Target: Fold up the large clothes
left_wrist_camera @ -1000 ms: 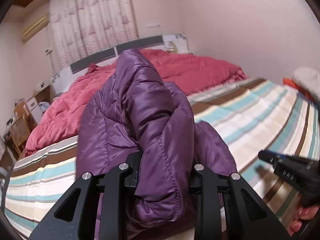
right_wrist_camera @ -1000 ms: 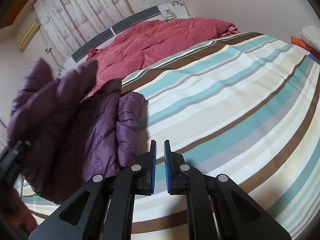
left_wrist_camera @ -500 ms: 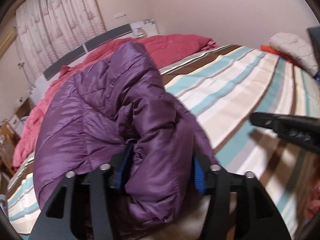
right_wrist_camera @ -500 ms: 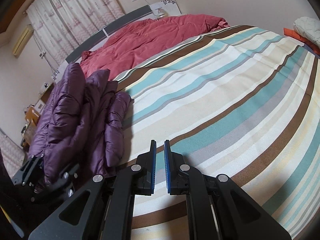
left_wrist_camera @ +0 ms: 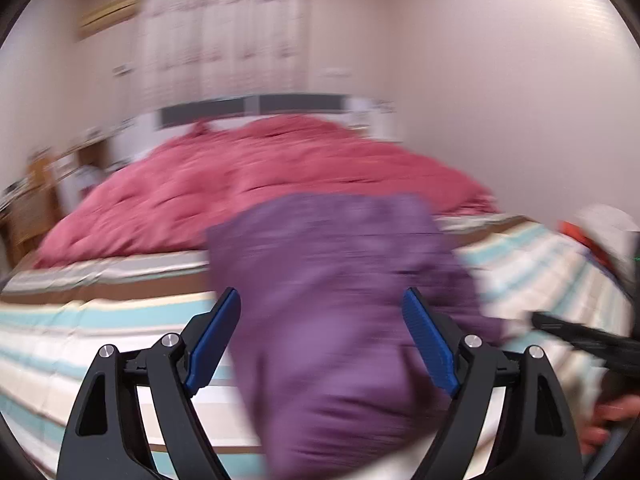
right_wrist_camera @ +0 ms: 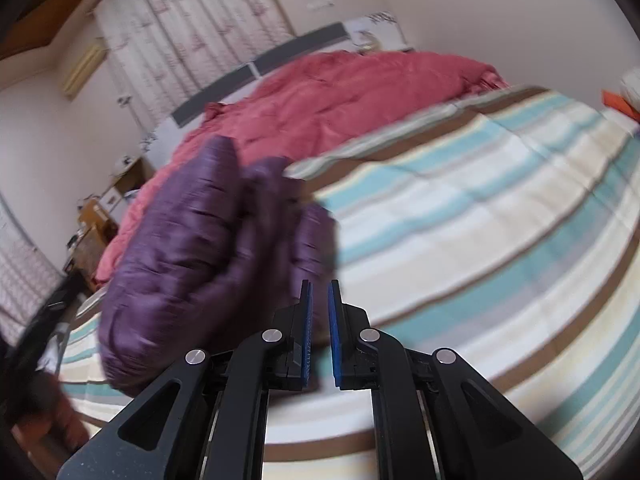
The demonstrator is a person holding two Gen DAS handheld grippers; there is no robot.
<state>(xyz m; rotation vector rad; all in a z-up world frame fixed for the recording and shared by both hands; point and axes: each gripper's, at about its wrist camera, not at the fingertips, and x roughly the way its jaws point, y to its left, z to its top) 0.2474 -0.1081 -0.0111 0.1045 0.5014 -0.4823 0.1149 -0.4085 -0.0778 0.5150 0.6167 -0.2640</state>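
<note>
A purple puffer jacket lies bunched on the striped bed sheet. It also shows in the right wrist view, left of centre. My left gripper is wide open, its blue pads on either side of the jacket and apart from it. My right gripper is nearly shut with a narrow gap and holds nothing, just right of the jacket above the sheet. The left wrist view is motion-blurred.
A red quilt is heaped at the head of the bed, also in the right wrist view. White and orange cloth lies at the right edge. Wooden furniture stands left of the bed. The right gripper's body shows at right.
My left gripper has opened and let go of the jacket, which has dropped onto the sheet. The left camera swung fast. The right gripper stays nearly shut.
</note>
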